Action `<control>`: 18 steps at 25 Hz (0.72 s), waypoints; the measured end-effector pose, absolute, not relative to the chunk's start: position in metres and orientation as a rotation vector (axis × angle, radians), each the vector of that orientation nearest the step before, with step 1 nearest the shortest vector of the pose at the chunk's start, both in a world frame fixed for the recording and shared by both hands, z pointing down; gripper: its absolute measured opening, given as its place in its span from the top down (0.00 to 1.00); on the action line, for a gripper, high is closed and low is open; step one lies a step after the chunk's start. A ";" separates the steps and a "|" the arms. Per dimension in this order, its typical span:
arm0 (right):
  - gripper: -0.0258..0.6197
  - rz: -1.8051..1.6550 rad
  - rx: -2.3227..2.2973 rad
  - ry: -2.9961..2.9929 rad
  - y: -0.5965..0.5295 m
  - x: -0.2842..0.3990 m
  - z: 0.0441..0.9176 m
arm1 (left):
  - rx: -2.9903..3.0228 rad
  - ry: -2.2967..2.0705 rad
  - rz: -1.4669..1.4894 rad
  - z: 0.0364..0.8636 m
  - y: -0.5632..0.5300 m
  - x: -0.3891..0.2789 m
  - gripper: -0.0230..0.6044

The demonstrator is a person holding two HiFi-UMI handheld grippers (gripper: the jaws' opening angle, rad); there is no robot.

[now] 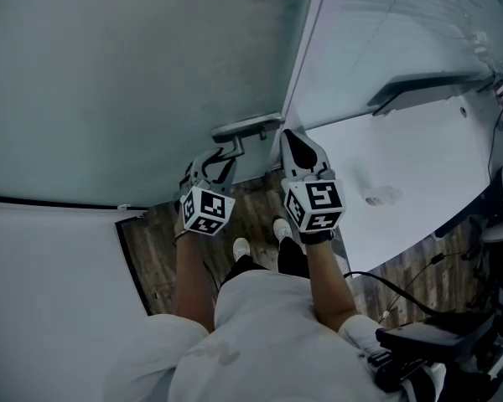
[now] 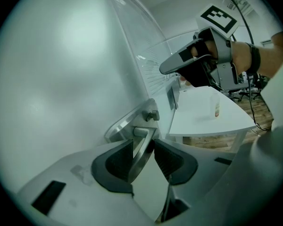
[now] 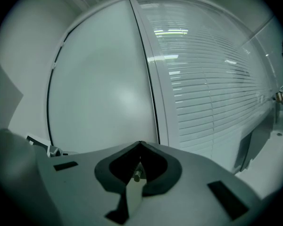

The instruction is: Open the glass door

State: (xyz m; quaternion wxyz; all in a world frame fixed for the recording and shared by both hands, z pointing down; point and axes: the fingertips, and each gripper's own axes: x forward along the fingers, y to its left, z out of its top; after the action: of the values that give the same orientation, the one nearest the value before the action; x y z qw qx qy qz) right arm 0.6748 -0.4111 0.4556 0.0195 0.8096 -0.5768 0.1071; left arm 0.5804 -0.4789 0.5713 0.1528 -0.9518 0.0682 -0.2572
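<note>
Fingers of the left gripper are clenched on the metal handle, low centre in that gripper's view. The handle sits on the right edge of the glass door, mid-frame in the head view. Just right of it, the right gripper has its jaws pressed together, empty.

White table on wooden floor, small bottle upright on the table

The left gripper tilts downward, its jaws clamped on the door handle with a pad on each side. The right gripper, just beside it, has its jaws together, empty. Both bare forearms reach forward.
</note>
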 end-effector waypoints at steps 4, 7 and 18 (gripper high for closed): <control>0.96 0.308 2.529 -1.776 -0.406 0.669 0.446 | -2.713 0.176 -0.773 0.570 -0.475 0.579 0.76; 0.96 0.284 2.539 -1.760 -0.402 0.664 0.441 | -2.681 0.138 -0.828 0.573 -0.472 0.578 0.76; 0.96 0.242 2.569 -1.725 -0.392 0.640 0.431 | -2.604 0.060 -0.934 0.577 -0.459 0.568 0.77</control>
State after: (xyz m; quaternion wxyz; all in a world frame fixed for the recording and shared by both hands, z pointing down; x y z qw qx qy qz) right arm 0.6397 -0.3918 0.4310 0.0187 0.8275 -0.5557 0.0781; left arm 0.5684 -0.4591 0.5770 0.1861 -0.9247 0.0212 -0.3315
